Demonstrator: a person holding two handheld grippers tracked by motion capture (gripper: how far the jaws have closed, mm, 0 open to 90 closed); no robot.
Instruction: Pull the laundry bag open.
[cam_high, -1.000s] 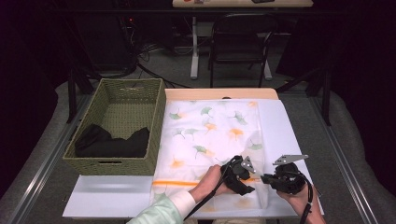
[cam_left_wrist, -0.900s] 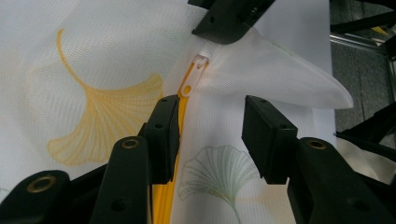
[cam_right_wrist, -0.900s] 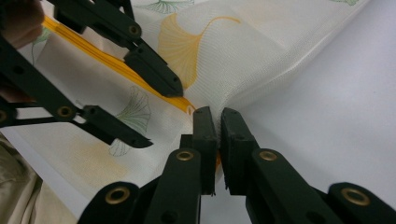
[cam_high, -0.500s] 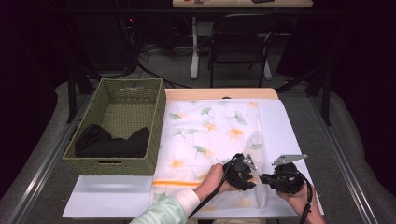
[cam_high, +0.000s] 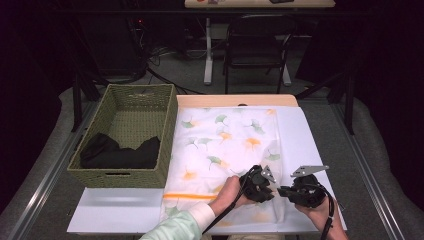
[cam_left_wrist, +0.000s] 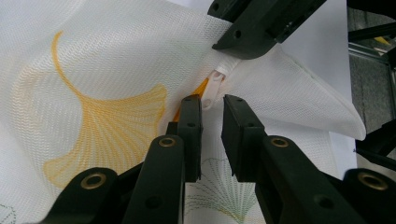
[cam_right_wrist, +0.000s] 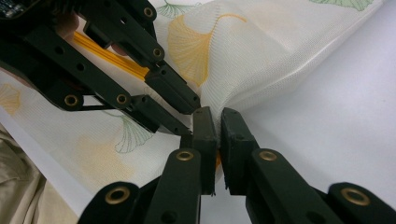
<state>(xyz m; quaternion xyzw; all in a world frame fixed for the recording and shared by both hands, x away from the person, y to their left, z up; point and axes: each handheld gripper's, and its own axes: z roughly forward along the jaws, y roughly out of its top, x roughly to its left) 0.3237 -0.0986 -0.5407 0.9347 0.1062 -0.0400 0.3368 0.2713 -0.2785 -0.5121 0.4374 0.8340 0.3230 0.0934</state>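
White mesh bag, leaf print all over

The bag (cam_high: 225, 145) shows orange and green ginkgo leaves on white, with an orange zipper (cam_high: 189, 196); olive-green woven basket (cam_high: 125, 176) holds black cloth (cam_high: 120, 152); black grippers, white sheet (cam_high: 305, 135) underneath.

Basket (cam_high: 125, 135) left of mesh bag (cam_high: 225, 145) on table (cam_high: 310, 145); garment (cam_high: 120, 152) inside basket.

Lab-like workroom — dark curtains, floor cables (cam_high: 165, 75), folding chair (cam_high: 255, 50).
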